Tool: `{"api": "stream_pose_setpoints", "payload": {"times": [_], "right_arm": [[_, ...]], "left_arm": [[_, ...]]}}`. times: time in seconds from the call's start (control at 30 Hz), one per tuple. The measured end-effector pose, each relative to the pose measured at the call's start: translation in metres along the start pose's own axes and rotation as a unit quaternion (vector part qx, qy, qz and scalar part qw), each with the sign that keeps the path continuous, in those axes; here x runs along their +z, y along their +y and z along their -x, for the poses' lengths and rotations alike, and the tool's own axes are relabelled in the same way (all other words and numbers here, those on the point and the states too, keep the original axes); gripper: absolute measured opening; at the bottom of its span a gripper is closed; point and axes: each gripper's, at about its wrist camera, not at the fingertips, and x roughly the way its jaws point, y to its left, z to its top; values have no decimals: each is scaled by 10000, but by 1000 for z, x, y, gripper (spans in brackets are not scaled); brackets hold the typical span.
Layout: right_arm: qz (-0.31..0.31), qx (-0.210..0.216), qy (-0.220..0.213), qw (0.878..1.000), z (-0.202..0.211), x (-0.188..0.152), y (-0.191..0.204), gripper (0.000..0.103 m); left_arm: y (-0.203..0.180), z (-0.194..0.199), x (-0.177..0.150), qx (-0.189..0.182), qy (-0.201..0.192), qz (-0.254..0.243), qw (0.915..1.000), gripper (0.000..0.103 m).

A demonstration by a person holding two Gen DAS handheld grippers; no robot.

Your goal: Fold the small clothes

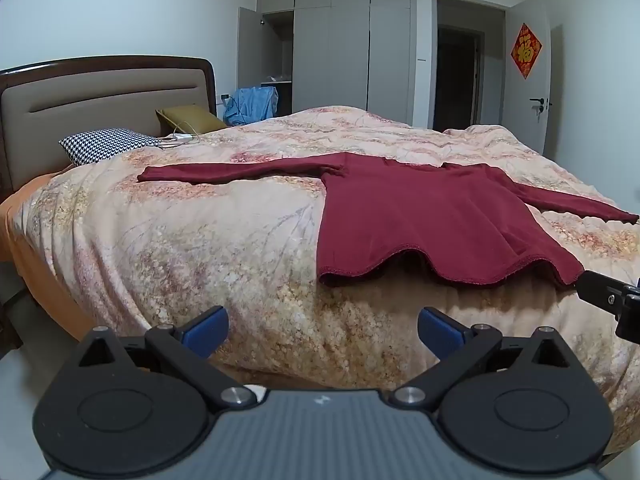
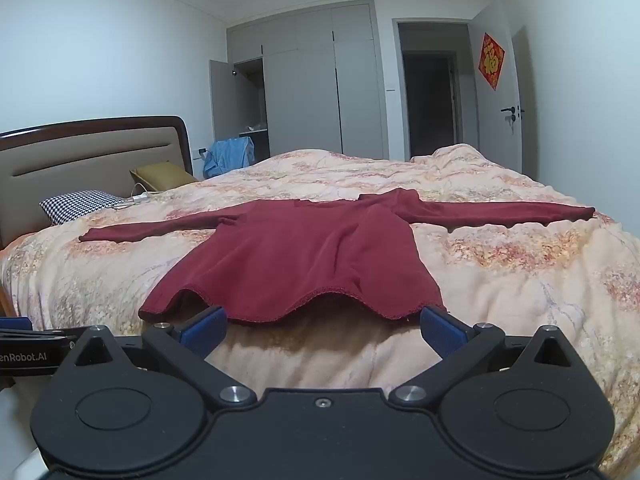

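Note:
A dark red long-sleeved top (image 1: 420, 216) lies flat on the bed with both sleeves spread out; it also shows in the right wrist view (image 2: 304, 256). Its wavy hem faces me at the near edge of the bed. My left gripper (image 1: 322, 330) is open and empty, in front of the bed and left of the hem. My right gripper (image 2: 322, 330) is open and empty, just before the hem, with the hem between its blue fingertips (image 2: 204, 330). The right gripper's side shows at the right edge of the left wrist view (image 1: 612, 300).
A floral quilt (image 1: 200, 240) covers the bed. A checked pillow (image 1: 108, 144) and an olive pillow (image 1: 192, 118) lie by the headboard (image 1: 100, 96), with a white charger and cable. Blue cloth (image 1: 252, 104) hangs beyond. A wardrobe (image 1: 332, 40) and an open doorway (image 1: 460, 68) stand behind.

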Motion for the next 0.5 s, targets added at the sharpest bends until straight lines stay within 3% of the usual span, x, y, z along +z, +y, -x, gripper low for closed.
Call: {"api": "stream_pose_setpoints", "payload": {"times": [0.5], "right_arm": [[-24,22,22,10000,-1,-2,-2,103]], "left_arm": [[0,0,0,18,-4,-23,10000,103]]}}
